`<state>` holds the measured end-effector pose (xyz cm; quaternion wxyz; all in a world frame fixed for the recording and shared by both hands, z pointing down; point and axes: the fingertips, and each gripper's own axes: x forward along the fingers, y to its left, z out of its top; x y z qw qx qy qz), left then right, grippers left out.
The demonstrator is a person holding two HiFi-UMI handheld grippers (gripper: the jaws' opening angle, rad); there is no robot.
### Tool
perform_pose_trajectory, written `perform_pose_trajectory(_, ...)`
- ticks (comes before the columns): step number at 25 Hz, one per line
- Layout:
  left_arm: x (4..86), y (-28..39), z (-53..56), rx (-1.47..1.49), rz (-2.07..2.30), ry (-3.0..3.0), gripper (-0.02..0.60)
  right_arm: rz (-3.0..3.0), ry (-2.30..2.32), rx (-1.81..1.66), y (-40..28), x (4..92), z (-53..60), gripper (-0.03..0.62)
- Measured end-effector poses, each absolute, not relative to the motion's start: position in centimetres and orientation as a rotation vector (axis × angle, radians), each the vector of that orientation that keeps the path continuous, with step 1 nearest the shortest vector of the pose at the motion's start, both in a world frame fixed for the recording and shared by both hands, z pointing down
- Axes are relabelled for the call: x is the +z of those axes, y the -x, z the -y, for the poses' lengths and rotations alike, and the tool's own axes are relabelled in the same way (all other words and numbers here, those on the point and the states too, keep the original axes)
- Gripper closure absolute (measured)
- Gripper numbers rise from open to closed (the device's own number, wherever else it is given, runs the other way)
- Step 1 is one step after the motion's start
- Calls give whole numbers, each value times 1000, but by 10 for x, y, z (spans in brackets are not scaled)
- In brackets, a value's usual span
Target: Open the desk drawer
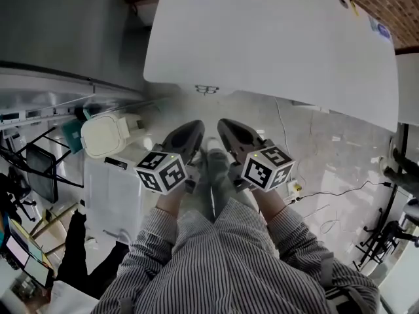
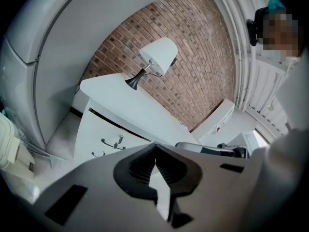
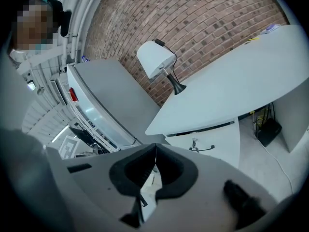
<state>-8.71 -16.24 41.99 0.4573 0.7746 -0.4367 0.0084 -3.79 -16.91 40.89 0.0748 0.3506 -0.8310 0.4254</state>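
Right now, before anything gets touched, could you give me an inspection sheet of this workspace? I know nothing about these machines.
Surface: white desk, mostly bare.
Job's things: drawer under the desktop, looks shut; handle untouched.
Clutter: lamp on the desk; lidded bin on the floor.
Grippers: left gripper and right gripper both shut, empty, short of the desk.
Cables: black cable loose on the floor.
Surroundings: brick wall behind the desk.
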Motion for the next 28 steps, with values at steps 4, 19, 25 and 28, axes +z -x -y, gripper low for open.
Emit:
perform_pose_trajectory(4, 437, 80, 169, 17, 1073, -1880, 568, 2469, -1043, 1307, 38, 429, 174, 577)
perform_pose_trajectory(19, 499, 84, 202, 23, 1072, -1844, 567, 2456, -1018, 1368, 48, 495, 199, 576)
perform_pose_trajectory(25, 529, 91, 203, 2, 1077, -1800, 568, 2426, -1050, 1453, 50, 522, 202, 576)
perform_pose_trajectory(28, 536, 90, 201, -18, 1055, -1810, 567, 2418, -1042, 1502, 54, 531, 197, 576)
